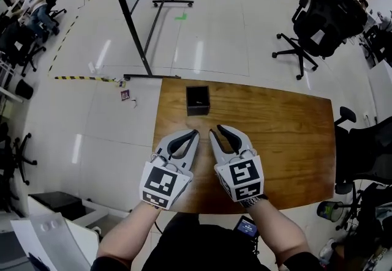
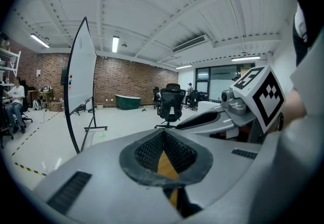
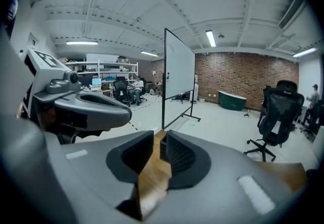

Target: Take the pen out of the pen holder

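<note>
A small black square pen holder (image 1: 198, 100) stands on the wooden table (image 1: 282, 141) near its far edge, left of centre. A faint pale glint shows inside it; I cannot make out the pen itself. Both grippers hover side by side over the table's near half, pointing at the holder and a short way from it. My left gripper (image 1: 195, 133) (image 2: 163, 133) has its fingertips touching, with nothing between them. My right gripper (image 1: 215, 130) (image 3: 159, 138) has its jaws a narrow gap apart, and bare wood shows through that gap.
A whiteboard on a wheeled stand (image 1: 131, 25) is on the floor beyond the table's far left corner. Black office chairs (image 1: 321, 22) stand at the far right, and another (image 1: 367, 153) is by the table's right edge. White furniture (image 1: 55, 227) sits at my near left.
</note>
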